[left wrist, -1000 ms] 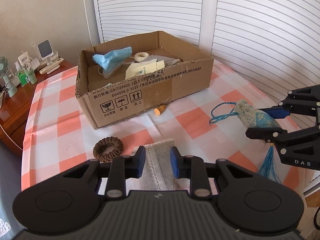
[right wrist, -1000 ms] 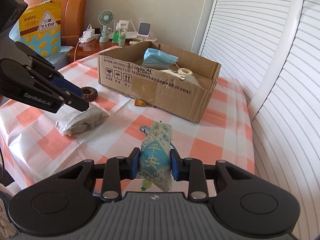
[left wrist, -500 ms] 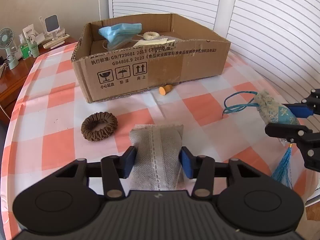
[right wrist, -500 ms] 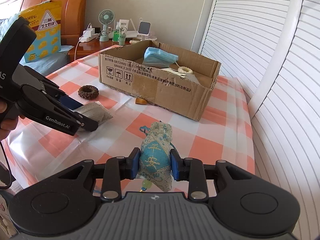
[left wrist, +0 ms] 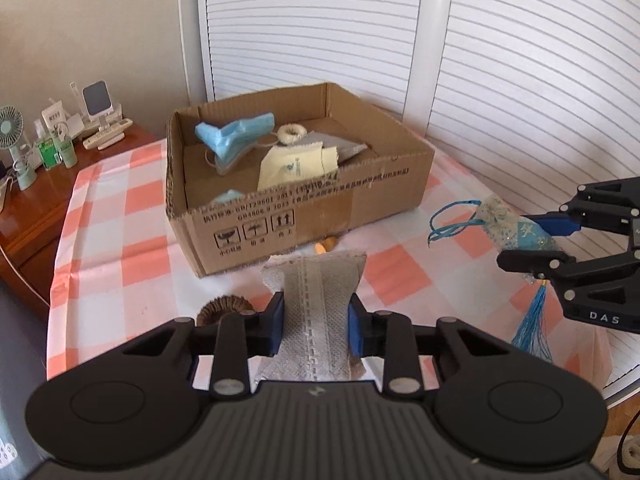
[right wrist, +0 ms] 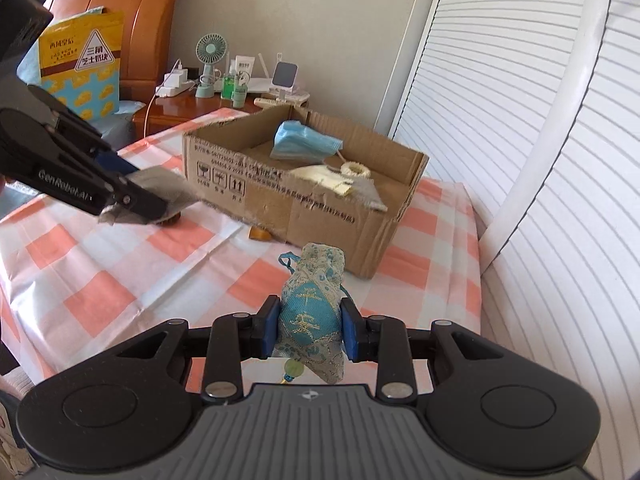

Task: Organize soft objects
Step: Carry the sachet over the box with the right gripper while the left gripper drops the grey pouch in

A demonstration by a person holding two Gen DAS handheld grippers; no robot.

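My left gripper (left wrist: pixel 316 322) is shut on a grey fabric pouch (left wrist: pixel 316 308) and holds it above the table in front of the cardboard box (left wrist: pixel 304 216). It also shows at the left of the right wrist view (right wrist: pixel 132 196). My right gripper (right wrist: pixel 308 330) is shut on a blue embroidered sachet (right wrist: pixel 312 312) with a tassel, held above the table right of the box (right wrist: pixel 296 208). The sachet also shows in the left wrist view (left wrist: pixel 516 228). The box holds a blue face mask (left wrist: pixel 236 140), a yellow cloth (left wrist: pixel 296 166) and a small white ring (left wrist: pixel 291 134).
A brown hair scrunchie (left wrist: pixel 224 308) lies on the checked tablecloth (left wrist: pixel 120 264) under my left gripper. A small orange piece (left wrist: pixel 326 245) lies by the box front. A wooden side table (left wrist: pixel 28 208) with a fan and bottles stands to the left. White shutters stand behind.
My left gripper has closed on the grey pouch and lifted it off the table toward the box. My right gripper has raised the sachet and moved closer to the box.
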